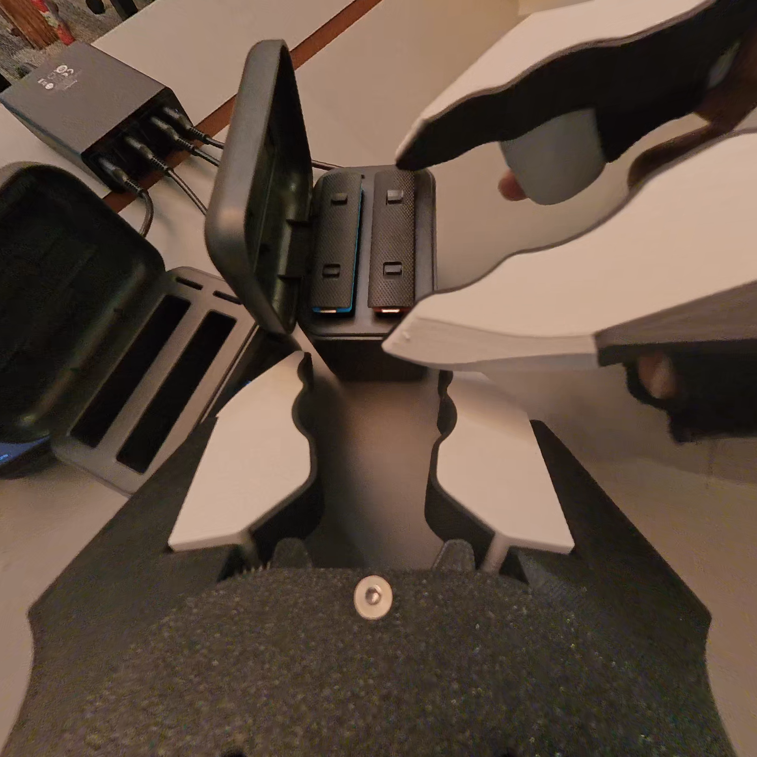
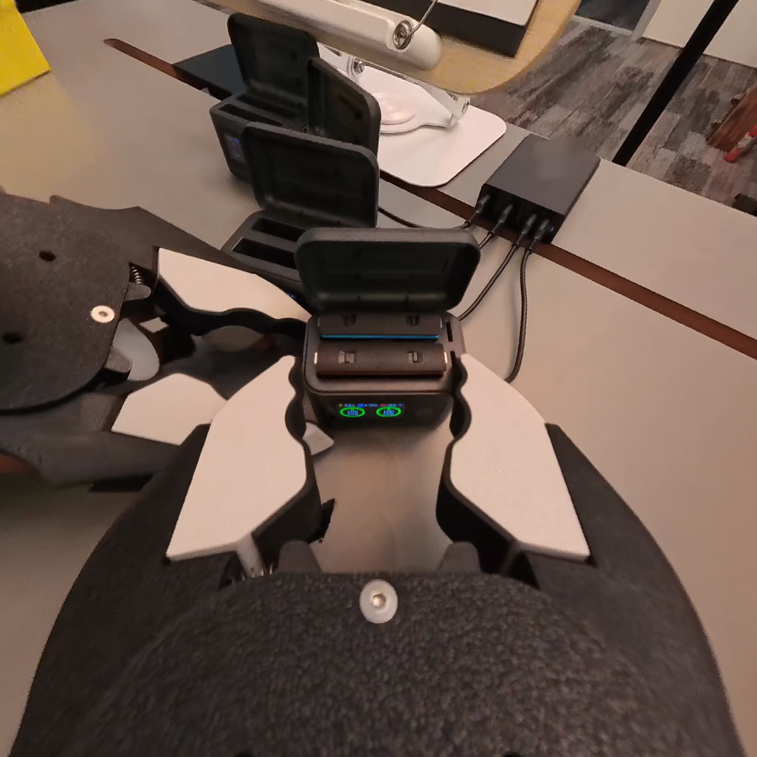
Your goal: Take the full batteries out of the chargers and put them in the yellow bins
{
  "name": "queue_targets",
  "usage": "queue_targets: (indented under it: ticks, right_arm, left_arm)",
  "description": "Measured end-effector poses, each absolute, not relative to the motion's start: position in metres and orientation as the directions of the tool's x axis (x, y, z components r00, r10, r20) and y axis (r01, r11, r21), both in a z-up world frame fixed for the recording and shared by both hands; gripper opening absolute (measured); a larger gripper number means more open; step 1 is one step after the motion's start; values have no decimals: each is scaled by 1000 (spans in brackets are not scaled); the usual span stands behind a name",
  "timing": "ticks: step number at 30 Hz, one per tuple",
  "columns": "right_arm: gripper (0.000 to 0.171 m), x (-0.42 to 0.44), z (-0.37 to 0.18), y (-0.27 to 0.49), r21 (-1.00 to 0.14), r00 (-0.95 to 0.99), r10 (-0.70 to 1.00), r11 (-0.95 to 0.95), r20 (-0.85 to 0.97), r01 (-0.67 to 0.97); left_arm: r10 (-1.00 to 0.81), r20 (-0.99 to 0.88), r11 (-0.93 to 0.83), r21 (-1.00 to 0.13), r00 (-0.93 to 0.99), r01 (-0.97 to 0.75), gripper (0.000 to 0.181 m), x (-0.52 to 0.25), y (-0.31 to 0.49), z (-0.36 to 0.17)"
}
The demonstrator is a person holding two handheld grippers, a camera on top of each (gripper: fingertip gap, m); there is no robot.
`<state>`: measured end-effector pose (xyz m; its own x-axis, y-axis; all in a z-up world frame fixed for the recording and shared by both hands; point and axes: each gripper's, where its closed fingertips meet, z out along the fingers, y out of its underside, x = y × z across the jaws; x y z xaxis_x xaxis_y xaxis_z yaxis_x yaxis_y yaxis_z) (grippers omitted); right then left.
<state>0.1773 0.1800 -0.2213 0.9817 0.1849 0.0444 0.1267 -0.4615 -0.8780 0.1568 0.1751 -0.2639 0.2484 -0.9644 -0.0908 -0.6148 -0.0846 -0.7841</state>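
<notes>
Two batteries (image 2: 379,348) remain in the charger (image 2: 379,393) between the right tool's (image 2: 375,372) spread, empty fingers; chargers beyond sit emptied.

Both grippers: speckled black bodies, one silver screw (image 1: 372,597), wavy-edged white jaws backed in black.

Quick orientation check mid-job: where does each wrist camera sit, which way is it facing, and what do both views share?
Left wrist view: sits on the left gripper, looking along its open fingers at the side of the open charger; the right gripper and a hand cross in from the right.
Right wrist view: sits on the right gripper, facing the charger's lit display; the left gripper enters from the left.
Shared: that charger, its two batteries, the black power hub.
</notes>
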Motion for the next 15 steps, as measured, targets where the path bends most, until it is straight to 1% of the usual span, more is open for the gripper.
queue_targets:
  ticks: [10,15]
  right_arm:
    - [68,175,-221,185,-885,982,187,-451,38,120]
    - [65,176,-220,183,-897,980,199,-433,1,89]
  left_arm:
    - [-964,-90,-85,-784,249,-615,58,157,175,-264]
    - [-965,-89,-86,-784,248,-615,58,157,175,-264]
